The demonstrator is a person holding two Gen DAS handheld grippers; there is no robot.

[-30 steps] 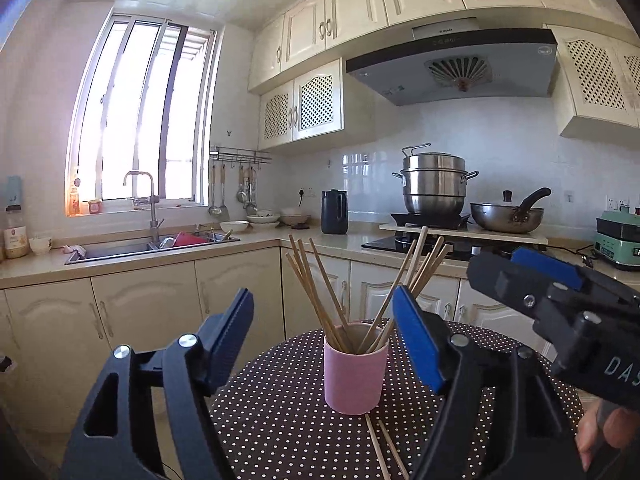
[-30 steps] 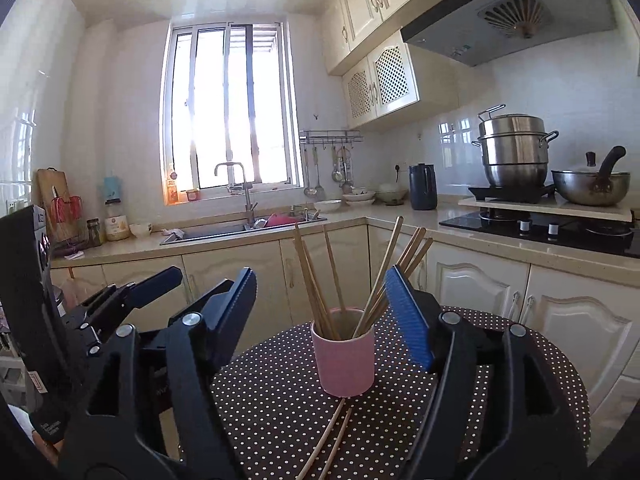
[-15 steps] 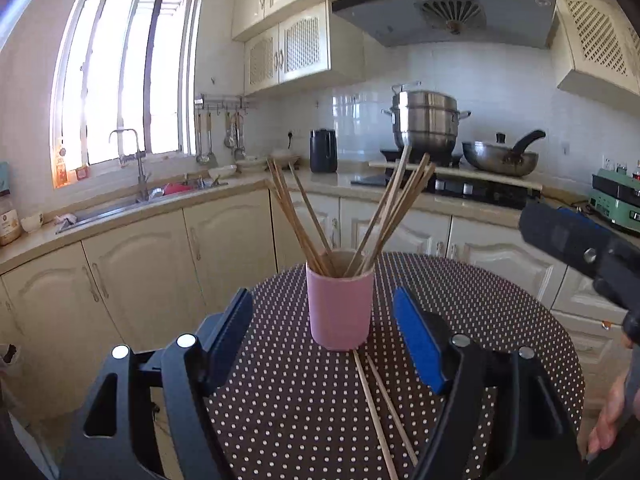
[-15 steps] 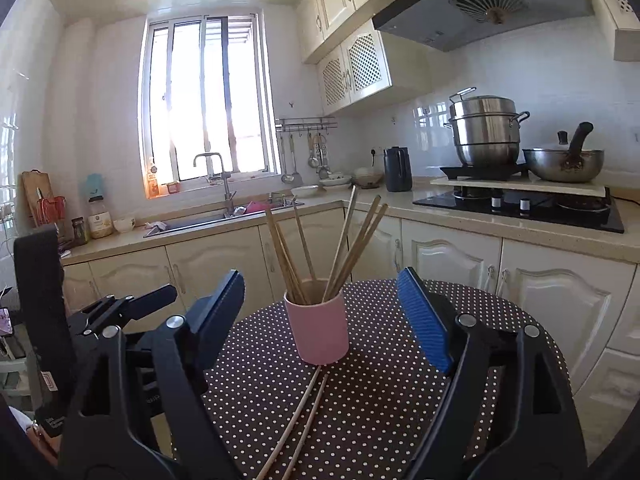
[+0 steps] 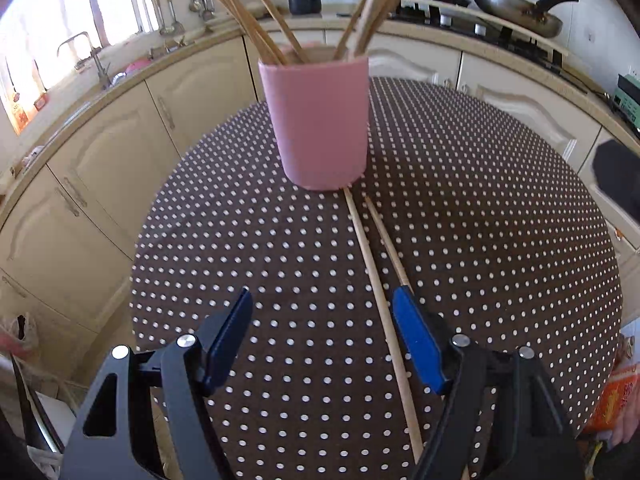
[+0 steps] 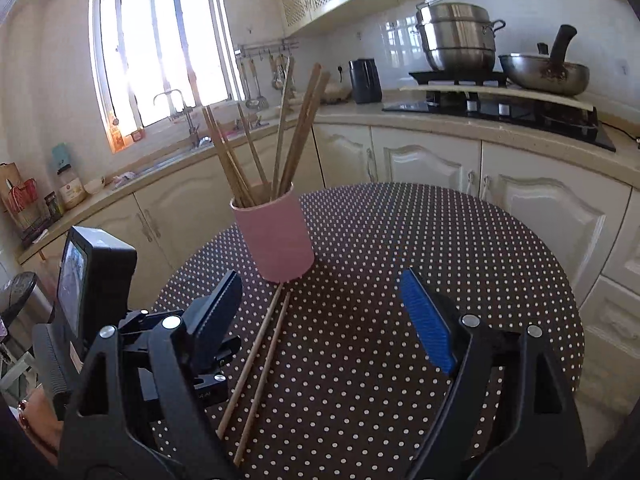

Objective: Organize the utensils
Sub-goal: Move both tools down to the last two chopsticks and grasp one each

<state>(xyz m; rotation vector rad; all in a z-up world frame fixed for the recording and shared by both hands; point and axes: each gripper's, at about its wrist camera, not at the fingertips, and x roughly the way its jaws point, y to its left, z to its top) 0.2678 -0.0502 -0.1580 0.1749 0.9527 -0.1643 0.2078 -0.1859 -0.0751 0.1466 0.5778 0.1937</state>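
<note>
looking down now at the dotted table point(image 5: 500, 208), i see it much closer than a moment ago. before, both my grippers pointed out at the kitchen, with the window and the stove in front of me. now they tip down toward the table top.

my left gripper point(image 5: 322, 330) is spread wide and has nothing in it. two loose chopsticks point(image 5: 376, 272) lie flat on the table, side by side, running from the foot of the pink cup point(image 5: 320, 120) back toward me. the left one passes between my left gripper's fingers, close to the blue pad point(image 5: 416, 344) on the right side. the right one slips under that pad. i am not touching them yet, as far as i can tell.

my right gripper point(image 6: 320, 312) is wide too, wider than it was a moment ago, and it holds nothing. from there the two chopsticks lie near its left finger point(image 6: 216, 316).

the pink cup stands upright on the far part of the table with many chopsticks already in it.

i think this means i am getting ready to pick up the loose pair. they are thin and lie flat, so they may be hard to pinch.
</note>
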